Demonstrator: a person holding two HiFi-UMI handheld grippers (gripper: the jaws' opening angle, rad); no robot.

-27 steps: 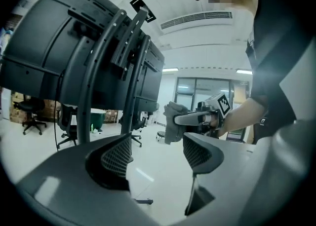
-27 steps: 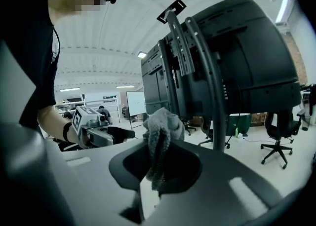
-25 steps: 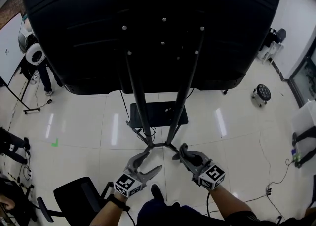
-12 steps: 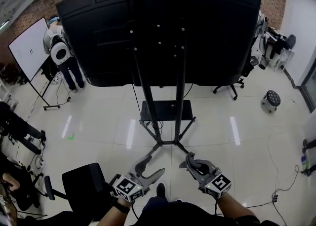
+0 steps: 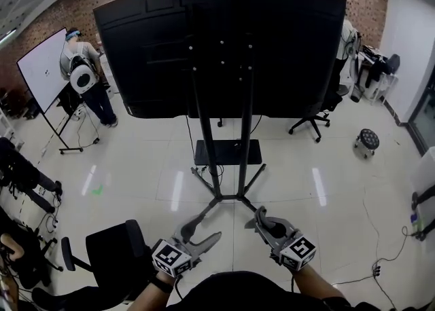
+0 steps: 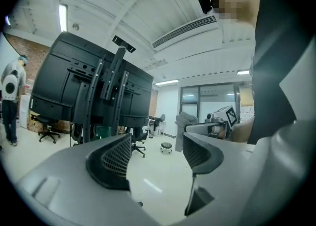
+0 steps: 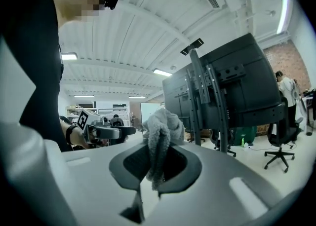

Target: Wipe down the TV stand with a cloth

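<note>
A black wheeled TV stand [image 5: 223, 153] stands ahead on the white floor, its two poles carrying a big black screen [image 5: 224, 45] seen from behind. My right gripper [image 5: 260, 216] is shut on a grey cloth [image 7: 160, 136], whose bunched end sticks up between the jaws. It hovers just short of the stand's right foot. My left gripper [image 5: 202, 228] is open and holds nothing, low and left of the stand's base. The stand [image 7: 210, 106] appears to the right in the right gripper view, and the stand [image 6: 98, 101] is at the left in the left gripper view.
A black office chair [image 5: 112, 255] is close at my lower left. A whiteboard [image 5: 42, 68] and a person [image 5: 85, 82] are at the far left. Another chair [image 5: 316, 116] and a small stool [image 5: 366, 141] stand to the right. Cables [image 5: 380, 248] trail on the floor.
The head view has tilted up and back, so the whole screen and the brick wall now show. Both grippers stay low in front of me, barely shifted.
</note>
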